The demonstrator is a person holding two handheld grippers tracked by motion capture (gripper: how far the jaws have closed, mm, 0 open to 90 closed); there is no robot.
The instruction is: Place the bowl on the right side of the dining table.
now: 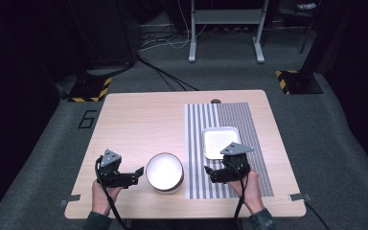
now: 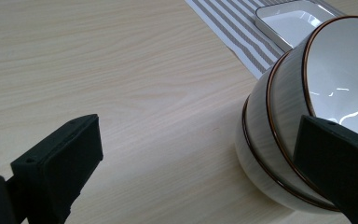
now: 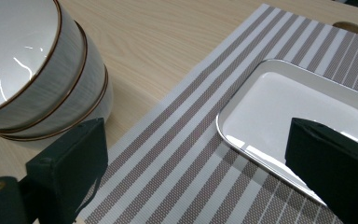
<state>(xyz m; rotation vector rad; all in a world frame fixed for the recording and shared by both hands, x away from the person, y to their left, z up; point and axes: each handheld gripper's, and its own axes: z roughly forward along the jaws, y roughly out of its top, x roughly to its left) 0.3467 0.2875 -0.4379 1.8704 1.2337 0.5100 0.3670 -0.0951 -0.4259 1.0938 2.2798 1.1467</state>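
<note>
A: Reaching for the bowls (image 1: 164,171) looks like the step in hand; how would you take the top one?

B: Bring the left gripper (image 1: 133,175) in level so one jaw slides inside the rim and the other stays outside, then close gently and lift straight up. Right now its jaws stand wide apart with nothing between them, one just beside the stack's wall

A: And the right gripper (image 1: 210,172)?

B: Also spread wide and empty, hovering over the striped mat (image 1: 199,139), just in front of the tray (image 1: 220,143). I'd keep it clear of the stack, or use it to steady the lower bowls if they cling

A: Where does the stack sit?

B: Near the front edge of the table (image 1: 139,120), on bare wood between the two grippers, just left of the mat

A: What do the bowls look like?

B: Three nested ones (image 2: 279,116), glossy white inside, pale grey brushed outside, each with a thin brown rim. Glazed, so likely slippery; a firm, square pinch matters
</note>
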